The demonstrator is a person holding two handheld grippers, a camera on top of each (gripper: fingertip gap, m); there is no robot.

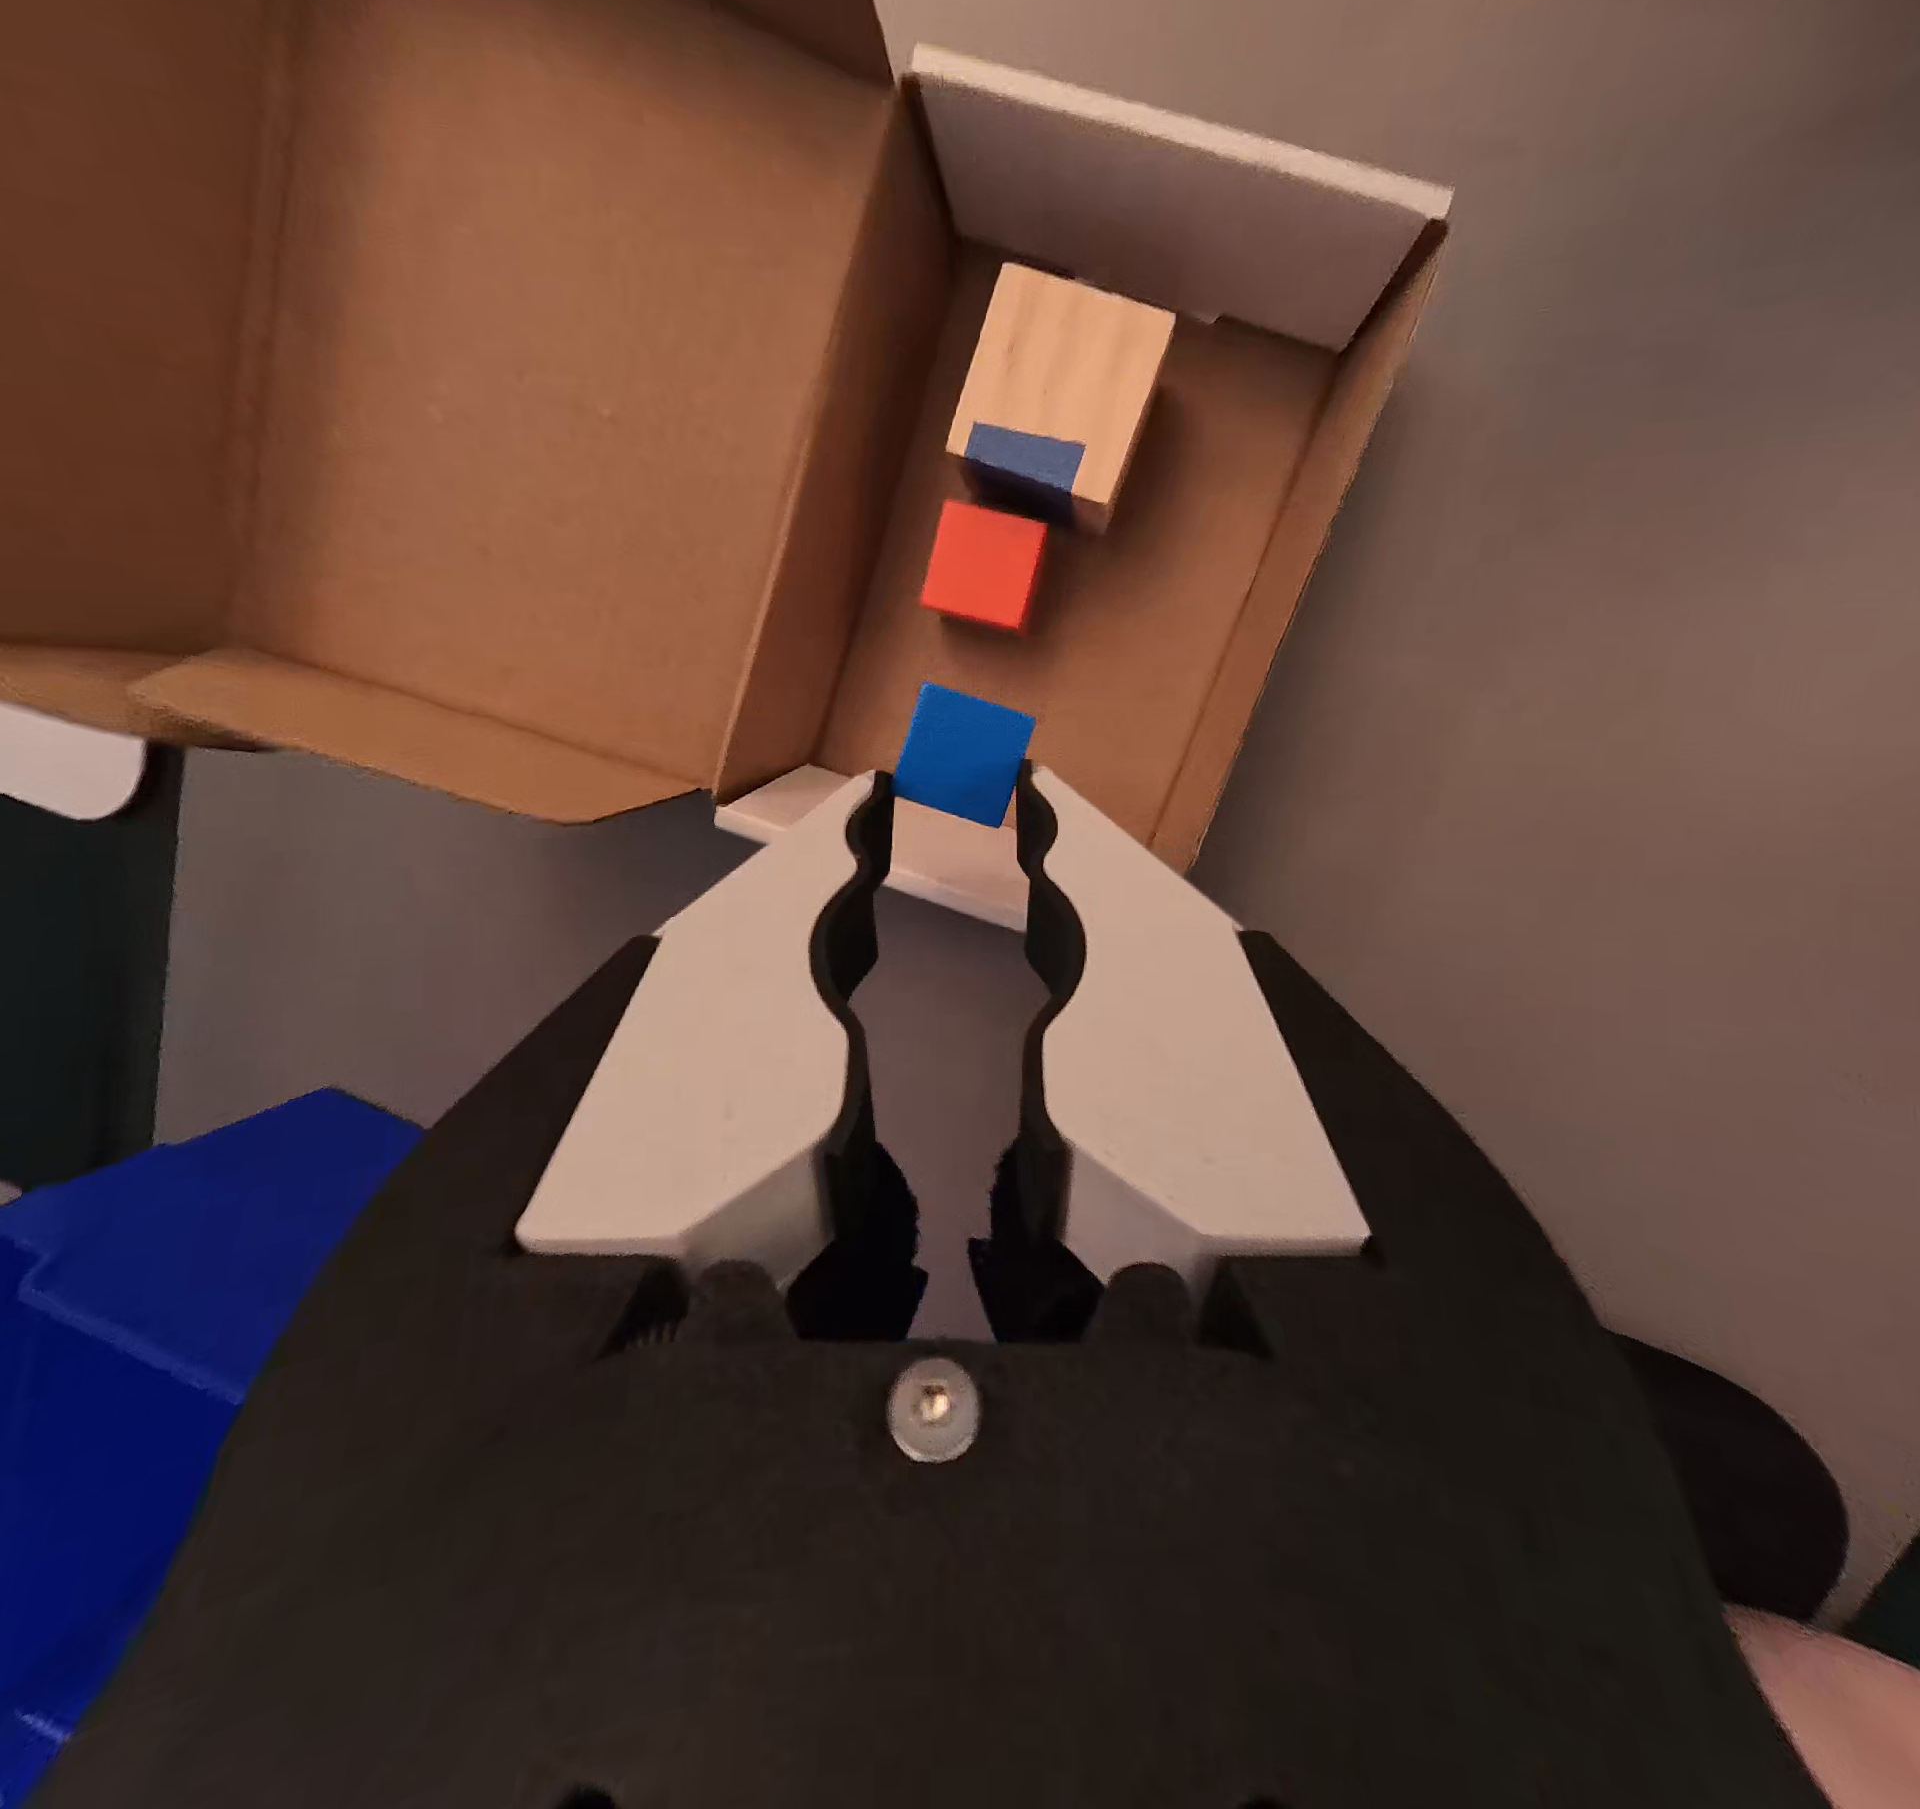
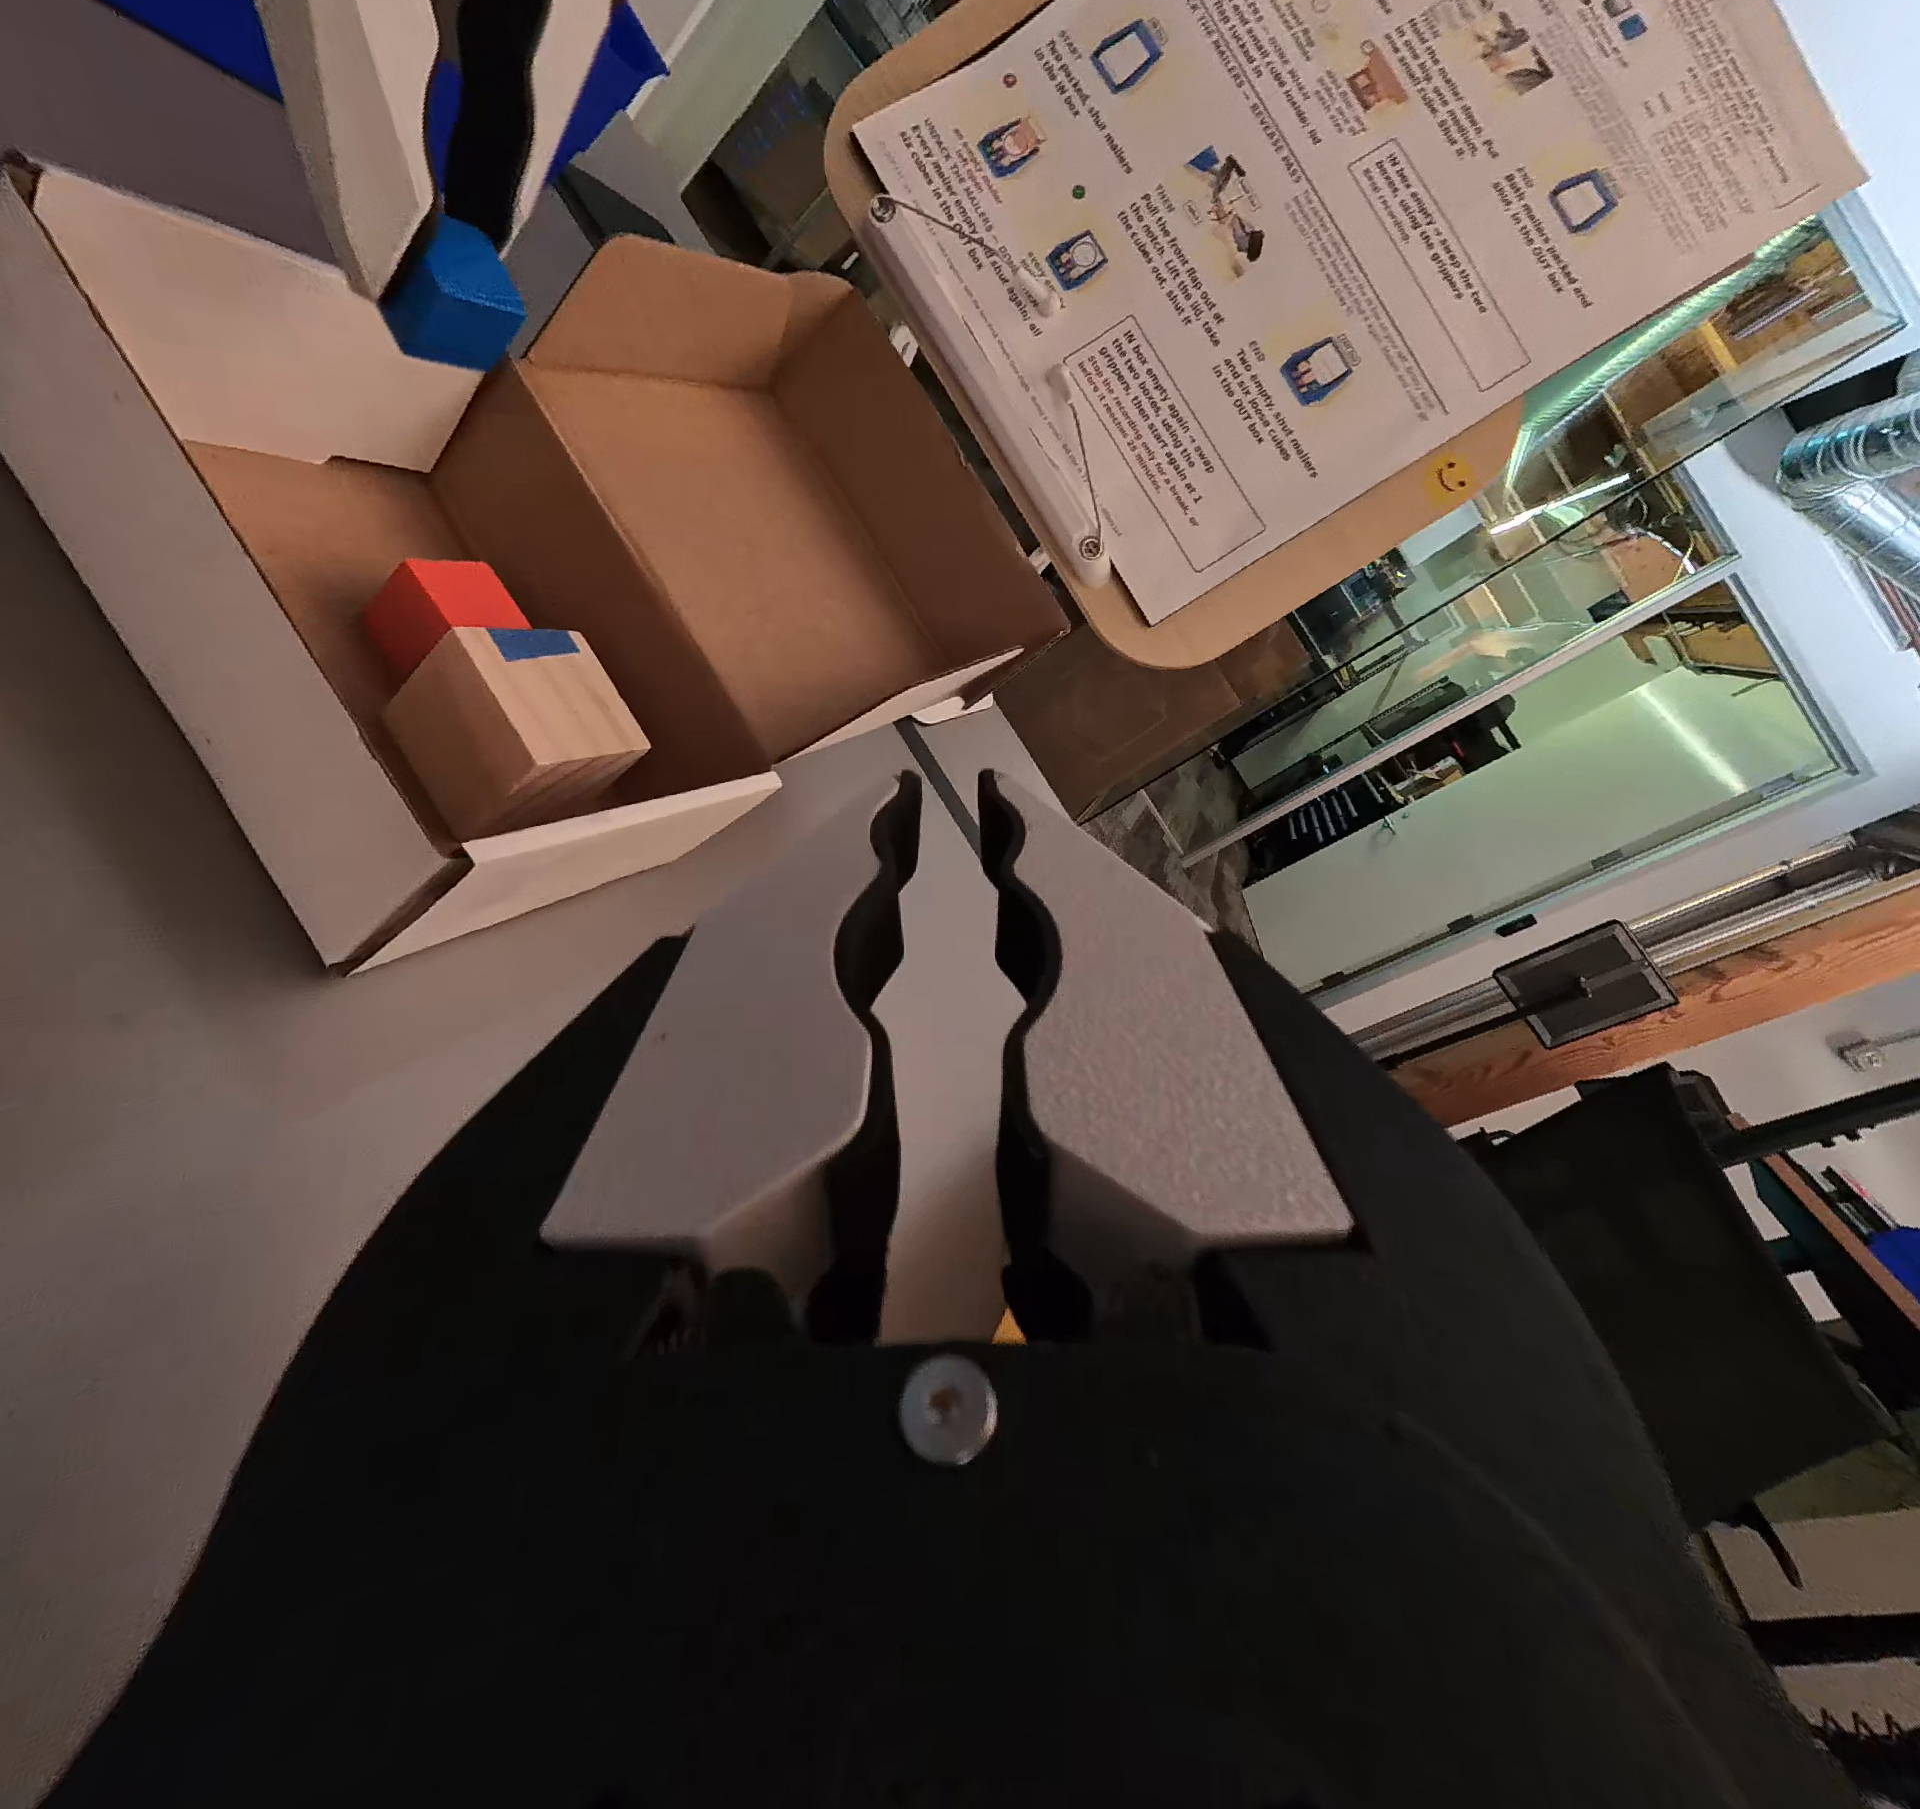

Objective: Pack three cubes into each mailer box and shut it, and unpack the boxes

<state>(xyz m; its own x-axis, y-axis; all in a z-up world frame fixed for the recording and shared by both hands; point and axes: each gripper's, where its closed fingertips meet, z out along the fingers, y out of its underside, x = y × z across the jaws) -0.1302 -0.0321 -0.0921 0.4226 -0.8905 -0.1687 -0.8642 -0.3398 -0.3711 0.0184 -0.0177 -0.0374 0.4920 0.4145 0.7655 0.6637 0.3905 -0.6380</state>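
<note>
A small blue cube (image 1: 964,754) is held between the tips of the left gripper (image 1: 958,795), the fingers (image 1: 769,938) closed on its two sides. The cube is suspended above the near end of the open mailer box (image 1: 1288,523), clear of the floor of the box as seen from the right wrist view. Inside the box a red cube (image 1: 984,565) is seen lying on the floor, and just beyond it a larger plain wooden cube (image 1: 1065,377) with a strip of blue tape (image 1: 1023,464) on its near edge. From the right wrist view the red and wooden cubes appear to be touching, though the contact line is partly hidden. The lid (image 1: 499,325) is folded back fully, brown inside, white outside.

The right gripper (image 2: 949,791) is held off to the side over the grey desk (image 2: 156,1084), outside the box; its fingers (image 2: 1101,1011) are nearly closed, a narrow gap left at the tips, nothing held. A blue bin (image 1: 125,1344) is noted at the lower left of the left wrist view. A printed instruction sheet (image 2: 1330,201) on a wooden clipboard (image 2: 1153,632) is stood behind the box.
</note>
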